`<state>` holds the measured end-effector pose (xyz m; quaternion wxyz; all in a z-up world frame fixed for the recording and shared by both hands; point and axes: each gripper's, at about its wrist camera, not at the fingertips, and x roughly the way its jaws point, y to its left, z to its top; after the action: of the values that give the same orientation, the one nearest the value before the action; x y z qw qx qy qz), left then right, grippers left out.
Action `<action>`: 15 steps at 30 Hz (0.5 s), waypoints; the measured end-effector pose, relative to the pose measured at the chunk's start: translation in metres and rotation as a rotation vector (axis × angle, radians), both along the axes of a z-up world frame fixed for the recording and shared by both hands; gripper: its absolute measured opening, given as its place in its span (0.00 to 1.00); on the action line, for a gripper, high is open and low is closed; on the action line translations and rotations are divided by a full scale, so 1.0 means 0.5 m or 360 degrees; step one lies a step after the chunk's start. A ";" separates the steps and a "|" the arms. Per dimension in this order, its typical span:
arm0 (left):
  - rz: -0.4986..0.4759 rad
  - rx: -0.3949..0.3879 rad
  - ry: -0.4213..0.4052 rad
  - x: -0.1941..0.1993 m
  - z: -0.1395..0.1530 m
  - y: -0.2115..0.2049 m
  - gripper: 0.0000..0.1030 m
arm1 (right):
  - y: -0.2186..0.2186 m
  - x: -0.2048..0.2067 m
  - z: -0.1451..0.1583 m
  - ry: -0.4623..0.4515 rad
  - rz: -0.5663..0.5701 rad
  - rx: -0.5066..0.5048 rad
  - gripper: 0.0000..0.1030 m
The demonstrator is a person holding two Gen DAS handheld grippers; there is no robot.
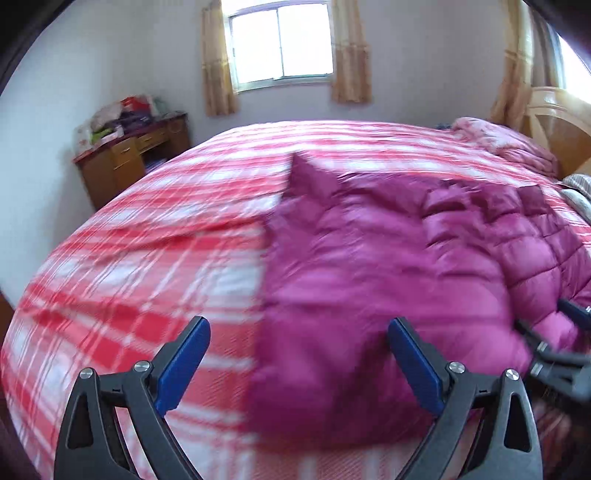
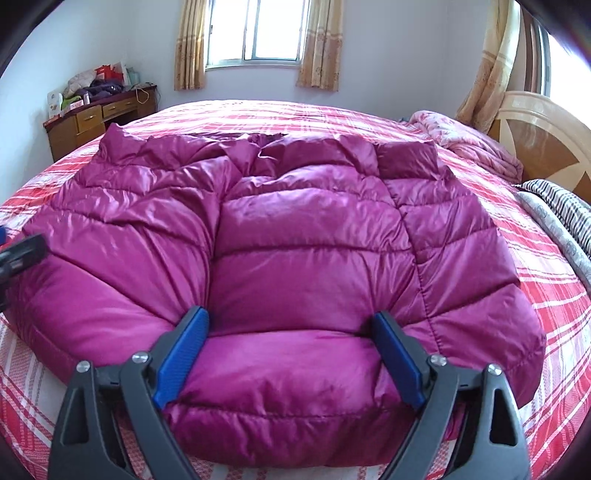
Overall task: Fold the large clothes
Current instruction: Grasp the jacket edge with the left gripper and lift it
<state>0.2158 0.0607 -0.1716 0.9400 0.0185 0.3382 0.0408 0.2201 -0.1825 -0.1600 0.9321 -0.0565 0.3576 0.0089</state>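
A large magenta quilted puffer jacket (image 2: 295, 240) lies spread on a bed with a red and white plaid cover (image 2: 554, 295). My right gripper (image 2: 290, 332) is open, its blue pads pressed into the jacket's near hem, with a puffed section between them. In the blurred left wrist view the jacket (image 1: 369, 266) fills the right half. My left gripper (image 1: 295, 343) is open and empty over the jacket's left edge. The right gripper shows at the right edge of the left wrist view (image 1: 554, 350).
A wooden desk (image 2: 92, 118) piled with clutter stands at the far left wall. A pink quilt (image 2: 476, 140) and a striped cloth (image 2: 565, 214) lie by the wooden headboard (image 2: 546, 140) at the right. A curtained window (image 2: 255, 33) is behind the bed.
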 end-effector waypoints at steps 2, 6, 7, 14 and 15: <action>0.0067 -0.0078 0.0078 -0.006 -0.024 0.043 0.94 | 0.000 -0.002 0.000 -0.0006 -0.0001 -0.0001 0.90; 0.0110 -0.0531 0.0198 0.003 -0.057 0.107 0.94 | -0.002 -0.010 -0.003 -0.0030 0.0000 0.0013 0.90; 0.0120 -0.0566 0.0179 0.002 -0.056 0.111 0.94 | -0.003 -0.010 -0.003 -0.0035 0.0000 0.0016 0.90; -0.0084 -0.0782 0.0179 0.006 -0.060 0.080 0.60 | -0.007 -0.016 -0.006 -0.0067 0.0004 0.0040 0.90; -0.0097 -0.0772 0.0168 0.006 -0.060 0.078 0.41 | -0.007 -0.017 -0.007 -0.0071 0.0004 0.0043 0.90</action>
<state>0.2189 0.0998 -0.2018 0.8989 -0.1952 0.3859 -0.0710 0.2117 -0.1858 -0.1635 0.9406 -0.0446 0.3364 0.0137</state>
